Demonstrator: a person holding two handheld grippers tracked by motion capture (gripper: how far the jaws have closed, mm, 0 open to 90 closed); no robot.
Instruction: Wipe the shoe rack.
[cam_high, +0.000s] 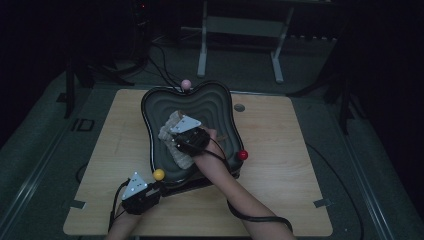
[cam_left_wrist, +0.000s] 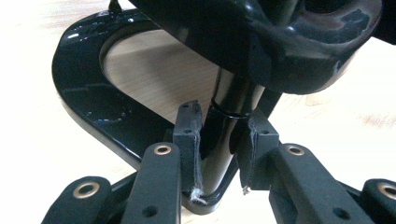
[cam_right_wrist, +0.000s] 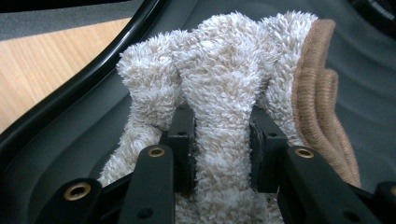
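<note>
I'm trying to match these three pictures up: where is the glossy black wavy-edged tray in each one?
High view: glossy black wavy-edged tray at table centre, right gripper inside it clamping a fluffy cream cloth.
Left gripper view: its underside across the top, above the black stem that the left gripper clamps.
Right gripper view: its rim runs diagonally at upper left, behind the cloth.
Shared landmark: the light wooden table.

A tray (cam_high: 220, 102) on a stand (cam_left_wrist: 224, 140) sits mid-worktop (cam_high: 280, 150). A towel (cam_high: 172, 135) lies in the tray, left of centre. The right hand-held gripper (cam_high: 175, 140) is over the towel; the left hand-held gripper (cam_high: 159, 186) is at the stand's near-left.
</note>
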